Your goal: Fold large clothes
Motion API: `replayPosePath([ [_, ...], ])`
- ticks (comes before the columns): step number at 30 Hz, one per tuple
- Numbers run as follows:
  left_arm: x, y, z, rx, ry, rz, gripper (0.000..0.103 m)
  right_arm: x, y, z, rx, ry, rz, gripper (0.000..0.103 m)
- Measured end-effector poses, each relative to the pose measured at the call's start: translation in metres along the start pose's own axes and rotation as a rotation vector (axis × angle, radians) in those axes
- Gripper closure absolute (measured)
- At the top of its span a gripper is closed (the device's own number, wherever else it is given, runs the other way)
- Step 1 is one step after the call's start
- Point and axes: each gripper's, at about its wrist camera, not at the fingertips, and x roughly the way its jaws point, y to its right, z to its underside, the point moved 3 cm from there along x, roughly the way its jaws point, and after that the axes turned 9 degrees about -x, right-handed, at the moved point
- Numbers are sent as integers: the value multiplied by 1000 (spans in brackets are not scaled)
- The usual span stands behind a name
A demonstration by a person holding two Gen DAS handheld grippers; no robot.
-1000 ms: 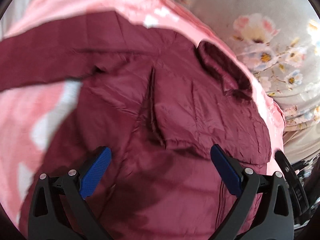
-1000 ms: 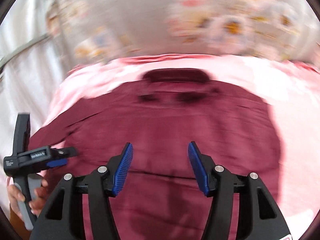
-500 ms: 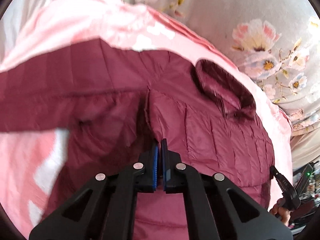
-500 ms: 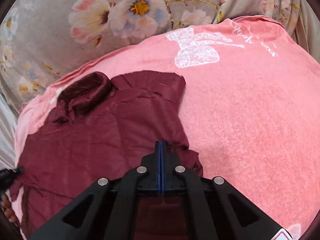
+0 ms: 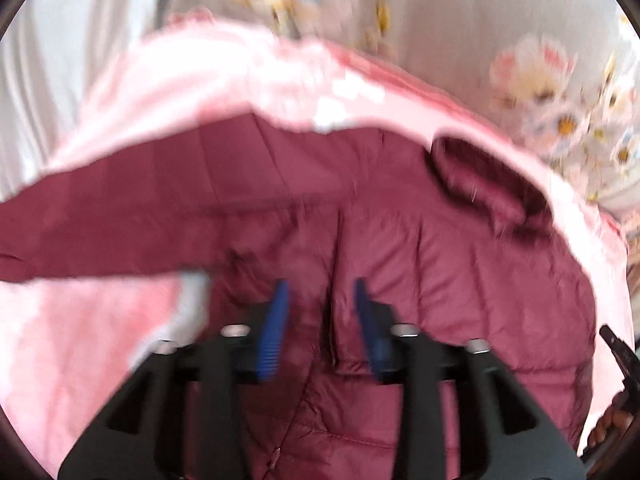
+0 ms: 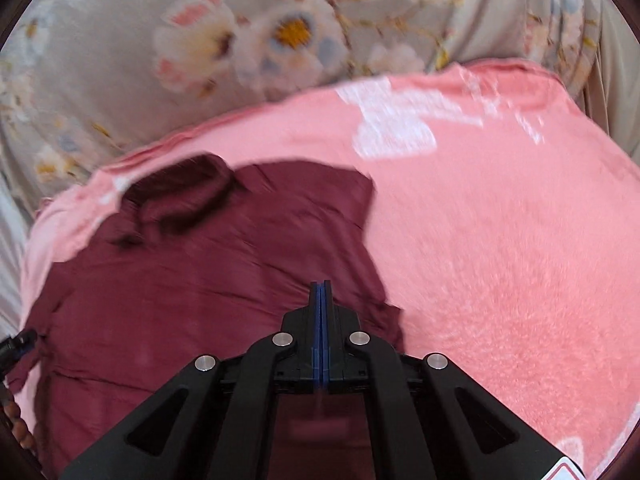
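Left gripper (image 5: 320, 308), blurred, jaws partly apart & just been opening, a raised fold of the dark red jacket (image 5: 440, 280) between them; can't tell if pads touch it. Right gripper (image 6: 321, 300) jaws pressed together at jacket's edge; can't tell if cloth is pinched. Jacket lies spread on pink blanket (image 6: 500, 260), floral sheet (image 6: 240, 40) behind. Only left view shows outstretched sleeve (image 5: 120, 216); right view shows blanket's white print (image 6: 392, 128) & collar (image 6: 180, 196).

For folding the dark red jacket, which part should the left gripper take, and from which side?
Probably the outstretched sleeve: it lies flat and free on the pink blanket, away from the jacket body. The left gripper could come from above, pinching its lower edge.
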Motion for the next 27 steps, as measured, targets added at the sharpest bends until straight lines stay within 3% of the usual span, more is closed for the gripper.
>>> replayPosePath([
  [2, -13, 12, -6, 4, 18, 45, 63, -6, -18, -7, -30, 9, -25, 103],
  [6, 6, 46, 8, 43, -81, 136, 63, 4, -50, -14, -75, -7, -67, 103],
  [9, 27, 72, 33, 100, -151, 160, 63, 9, -83, -5, -108, -46, -166, 103],
  [13, 47, 85, 60, 142, -196, 142, 63, 20, -127, 17, -202, -104, -239, 103],
  [16, 54, 83, 69, 151, -200, 121, 63, 33, -144, 38, -265, -149, -221, 103],
  [21, 54, 86, 76, 195, -179, 96, 63, 34, -137, 37, -255, -157, -221, 103],
  [27, 46, 76, 62, 137, -170, 123, 63, 24, -57, -15, -111, -33, -21, 103],
])
